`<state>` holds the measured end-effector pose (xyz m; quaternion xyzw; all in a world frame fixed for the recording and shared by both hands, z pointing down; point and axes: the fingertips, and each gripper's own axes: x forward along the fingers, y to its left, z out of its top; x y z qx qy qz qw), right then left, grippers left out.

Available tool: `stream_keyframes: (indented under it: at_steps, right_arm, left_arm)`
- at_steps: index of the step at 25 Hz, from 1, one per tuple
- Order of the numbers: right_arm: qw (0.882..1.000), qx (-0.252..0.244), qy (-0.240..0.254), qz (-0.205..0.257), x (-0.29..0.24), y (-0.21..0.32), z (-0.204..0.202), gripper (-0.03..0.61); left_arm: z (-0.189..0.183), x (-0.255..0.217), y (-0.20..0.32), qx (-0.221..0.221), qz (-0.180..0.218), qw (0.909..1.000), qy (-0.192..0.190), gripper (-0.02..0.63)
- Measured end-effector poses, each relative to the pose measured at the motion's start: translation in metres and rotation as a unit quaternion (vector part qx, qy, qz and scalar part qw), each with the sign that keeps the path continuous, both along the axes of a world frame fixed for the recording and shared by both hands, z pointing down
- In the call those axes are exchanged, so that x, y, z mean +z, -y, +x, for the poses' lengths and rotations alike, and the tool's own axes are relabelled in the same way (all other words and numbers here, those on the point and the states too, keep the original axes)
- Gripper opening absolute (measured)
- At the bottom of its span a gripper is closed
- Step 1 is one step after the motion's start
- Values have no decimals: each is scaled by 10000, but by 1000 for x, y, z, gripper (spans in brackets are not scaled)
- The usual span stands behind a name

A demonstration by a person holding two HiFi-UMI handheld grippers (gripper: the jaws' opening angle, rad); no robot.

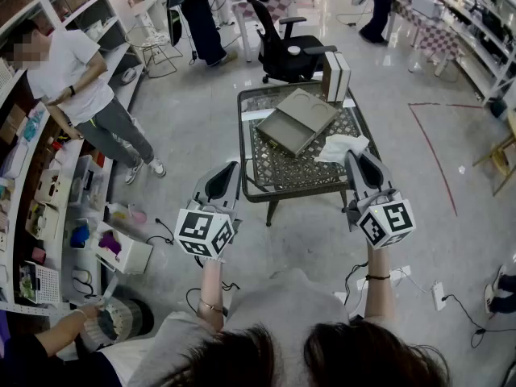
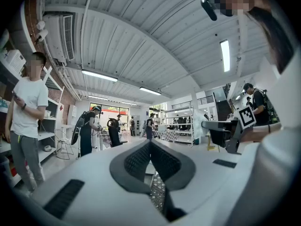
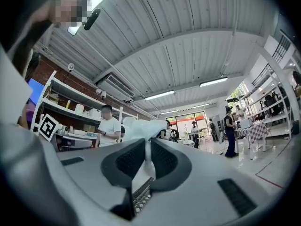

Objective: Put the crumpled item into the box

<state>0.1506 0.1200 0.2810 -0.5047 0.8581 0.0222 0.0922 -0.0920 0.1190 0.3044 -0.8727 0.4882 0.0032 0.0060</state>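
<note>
The right tongs are clamped on the crumpled white paper over the bench, just right of the open box, so only the drop-in seems left, while the left tongs are together and empty.

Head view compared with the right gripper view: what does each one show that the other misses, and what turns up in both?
Only the head view: the whole table from above, the grey box lying on it, and the left gripper. Only the right gripper view: the ceiling with its strip lights, and a close look at the jaws pinched on a thin fold of the white crumpled item. Both: the right gripper, the crumpled item it holds, and a bystander in a white shirt.
</note>
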Motion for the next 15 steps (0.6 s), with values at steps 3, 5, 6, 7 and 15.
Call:
stream_keyframes:
  at_steps: [3, 5, 6, 7, 15]
  right_arm:
    - [10000, 2, -9, -2, 0, 3, 5, 55]
    - [10000, 10, -9, -20, 1, 3, 8, 55]
    - [10000, 14, -10, -33, 2, 3, 9, 55]
    - [10000, 20, -12, -50, 3, 3, 11, 55]
    - [9997, -143, -49, -173, 12, 9, 24, 55]
  left_arm:
    - [6, -1, 3, 8, -6, 10000, 19, 17]
    - [8, 0, 4, 7, -17, 10000, 25, 17]
    - [9, 0, 4, 3, -23, 10000, 27, 17]
    - [10, 1, 4, -2, -30, 10000, 26, 17]
    - [25, 4, 1, -67, -101, 9999, 32, 17]
